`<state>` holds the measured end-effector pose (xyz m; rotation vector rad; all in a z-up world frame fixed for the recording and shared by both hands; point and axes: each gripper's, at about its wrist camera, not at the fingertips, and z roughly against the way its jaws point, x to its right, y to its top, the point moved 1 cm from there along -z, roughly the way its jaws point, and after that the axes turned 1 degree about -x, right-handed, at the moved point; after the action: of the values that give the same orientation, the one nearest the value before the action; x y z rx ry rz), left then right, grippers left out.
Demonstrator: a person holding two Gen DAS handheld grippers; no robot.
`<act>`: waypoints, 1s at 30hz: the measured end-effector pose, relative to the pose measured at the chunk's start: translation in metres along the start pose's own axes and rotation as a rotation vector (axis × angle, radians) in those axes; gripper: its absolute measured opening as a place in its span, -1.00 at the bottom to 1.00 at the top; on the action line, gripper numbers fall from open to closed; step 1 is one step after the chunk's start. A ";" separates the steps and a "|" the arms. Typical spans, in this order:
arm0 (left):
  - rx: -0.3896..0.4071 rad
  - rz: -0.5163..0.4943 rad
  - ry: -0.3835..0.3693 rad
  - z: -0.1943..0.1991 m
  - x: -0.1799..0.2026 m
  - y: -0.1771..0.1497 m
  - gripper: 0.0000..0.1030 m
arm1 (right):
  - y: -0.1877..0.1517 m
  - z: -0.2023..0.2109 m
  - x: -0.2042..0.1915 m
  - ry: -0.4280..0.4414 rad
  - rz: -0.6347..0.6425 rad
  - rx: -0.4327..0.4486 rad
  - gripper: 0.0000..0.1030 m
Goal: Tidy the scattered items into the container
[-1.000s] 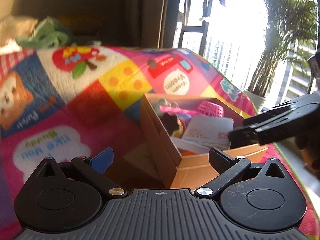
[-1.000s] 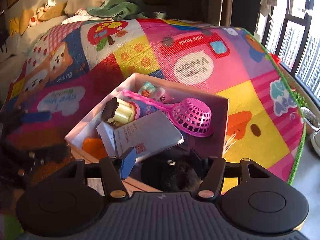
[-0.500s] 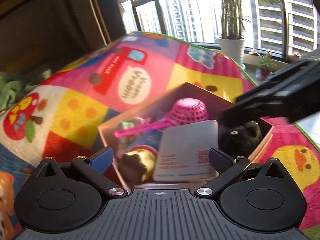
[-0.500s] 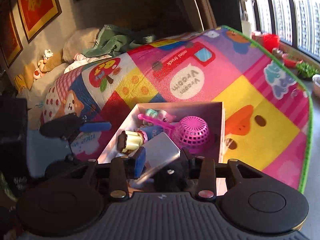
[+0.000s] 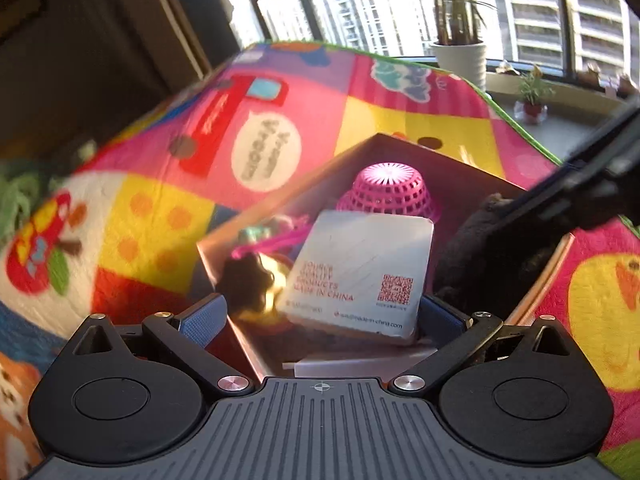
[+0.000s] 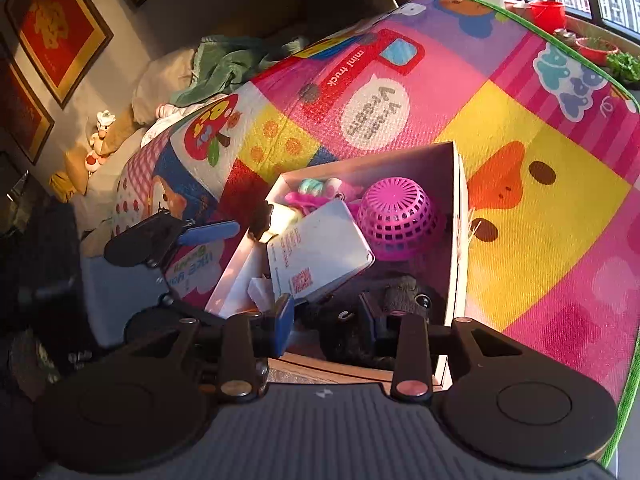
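- Two claws are working over one cardboard box (image 6: 456, 216), which is sitting on the colourful play mat (image 6: 540, 152) on the floor.
- Your right claw (image 6: 326, 318) is reaching down at the box's six o'clock corner, and its pads are pressing in on the black plush toy (image 6: 344, 336) lying inside there; the fingers are standing close together with the toy's fur between them.
- Your left claw (image 5: 320, 316) is hovering with its fingers spread wide and nothing between the pads; in its own view it is sitting over the box's near edge.
- In the right wrist view that same left claw is showing at nine o'clock of the box, one blue pad (image 6: 208, 232) pointing toward the box wall.
- Inside the box, the white card packet (image 5: 360, 272) with red print and a square code is lying tilted across the middle, resting on other items.
- At twelve o'clock of the packet, the pink mesh basket (image 5: 386, 194) is sitting upside down.
- At nine o'clock of the packet, a yellow bottle with a dark cap (image 5: 256, 284) is lying on its side, blurred.
- Behind it a pink handle and some small pastel toys (image 6: 320, 188) are crowding the far corner; you cannot tell them apart clearly.
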<state>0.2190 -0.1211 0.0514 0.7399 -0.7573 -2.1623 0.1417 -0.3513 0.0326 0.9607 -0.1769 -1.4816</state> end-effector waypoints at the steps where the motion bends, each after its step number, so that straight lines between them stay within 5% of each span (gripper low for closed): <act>1: -0.005 0.018 -0.007 -0.001 -0.002 -0.001 1.00 | -0.001 0.000 -0.001 -0.009 0.007 0.006 -0.33; 8: 0.056 0.074 -0.005 0.029 -0.001 -0.014 1.00 | 0.003 0.003 -0.025 -0.094 0.110 0.120 -0.33; 11: 0.114 0.140 -0.001 0.055 0.001 -0.031 1.00 | 0.012 -0.017 -0.026 -0.064 0.093 0.083 -0.33; 14: 0.143 0.218 0.004 0.069 -0.002 -0.048 1.00 | 0.011 -0.046 -0.025 -0.145 0.111 0.023 -0.34; 18: 0.140 0.283 -0.054 0.074 -0.007 -0.065 1.00 | 0.005 -0.032 -0.032 -0.184 0.169 0.085 -0.37; 22: 0.145 0.290 -0.110 0.067 0.001 -0.075 1.00 | 0.008 0.018 -0.017 -0.251 0.116 0.285 0.62; 30: 0.174 0.317 -0.191 0.063 0.013 -0.075 1.00 | -0.001 -0.010 0.034 -0.181 -0.110 0.110 0.67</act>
<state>0.1349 -0.0701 0.0371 0.4645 -1.0957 -1.9115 0.1528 -0.3770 0.0107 0.9357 -0.3450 -1.6752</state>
